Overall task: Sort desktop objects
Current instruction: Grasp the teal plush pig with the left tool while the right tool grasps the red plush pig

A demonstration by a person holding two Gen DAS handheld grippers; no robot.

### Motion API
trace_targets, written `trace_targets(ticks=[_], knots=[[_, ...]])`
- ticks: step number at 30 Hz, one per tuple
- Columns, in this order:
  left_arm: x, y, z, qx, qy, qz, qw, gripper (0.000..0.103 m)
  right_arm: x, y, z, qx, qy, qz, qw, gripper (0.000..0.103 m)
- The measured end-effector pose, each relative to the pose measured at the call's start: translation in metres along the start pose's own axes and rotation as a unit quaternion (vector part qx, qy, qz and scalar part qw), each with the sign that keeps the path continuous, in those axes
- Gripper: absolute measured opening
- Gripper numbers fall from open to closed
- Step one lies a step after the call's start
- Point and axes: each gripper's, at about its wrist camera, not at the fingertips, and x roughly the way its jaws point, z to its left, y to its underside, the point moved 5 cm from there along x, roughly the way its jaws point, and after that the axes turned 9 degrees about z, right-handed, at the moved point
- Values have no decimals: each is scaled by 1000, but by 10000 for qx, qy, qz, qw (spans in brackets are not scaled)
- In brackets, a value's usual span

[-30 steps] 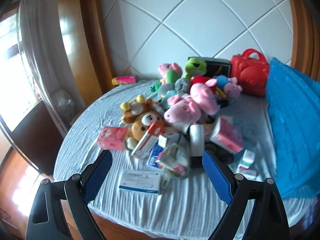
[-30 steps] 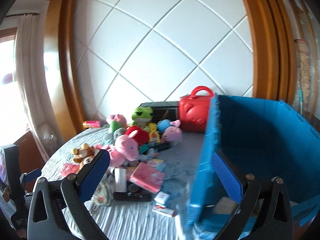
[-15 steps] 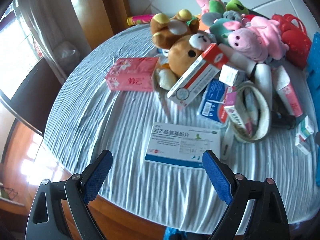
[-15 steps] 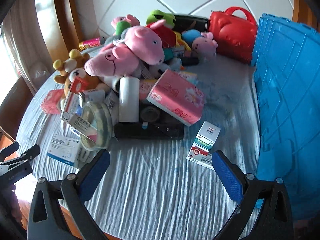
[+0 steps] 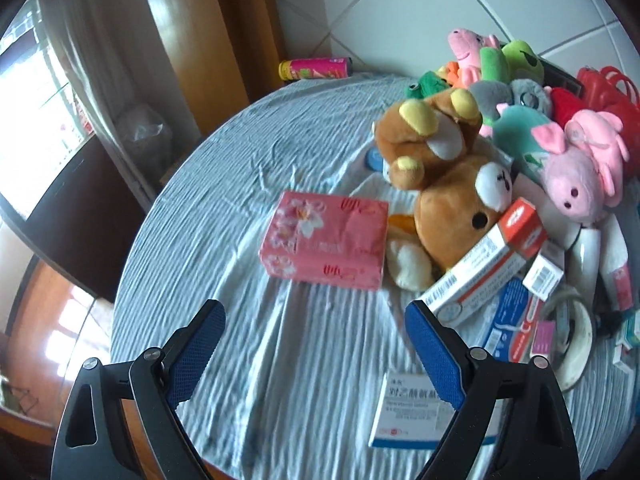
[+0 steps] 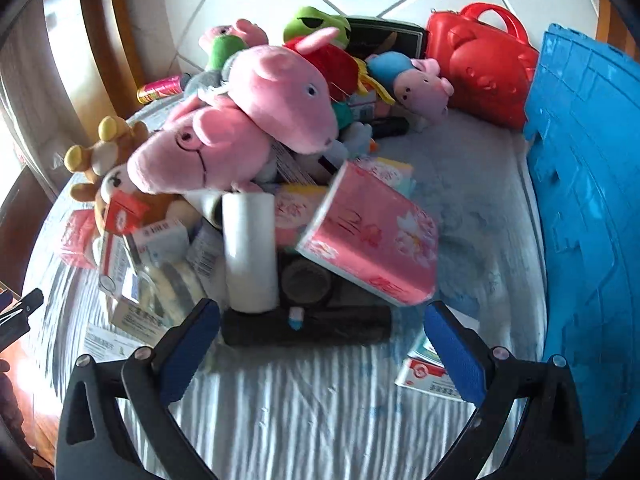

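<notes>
Tissue packs: two pink (image 5: 326,246) (image 6: 370,240); bears: two brown (image 5: 436,196); both claws (image 5: 314,334) (image 6: 322,332) spread wide, empty.

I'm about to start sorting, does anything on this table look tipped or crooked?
Yes. In the right wrist view one pink tissue pack sits tilted, propped on the pile over a black case. The other pink tissue pack lies flat on the cloth.

Both wrist views close above the table (image 5: 256,184), sharing the toy pile (image 6: 256,120).
</notes>
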Motion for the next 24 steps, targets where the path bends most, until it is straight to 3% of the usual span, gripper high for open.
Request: trace_targets(ticks=[5,10,15,20,24], knots=[[3,-52,2,610,362,-330,9969,92,-6,-29,40,368,40,-219,9991,103],[-5,-91,-26,997,830,-528,9901,92,-21,-48,57,733,261,-367,9963,103],[-16,-125,-62,1341,1271,-695,9803,92,-35,-69,42,906,612,-464,9929,103],[-14,-131,-108,1362,1257,-548,9811,92,-40,-108,18,851,724,-540,9923,103],[-12,-136,-145,1379,1246,-429,9816,92,-28,-138,7,655,534,-463,9953,103]])
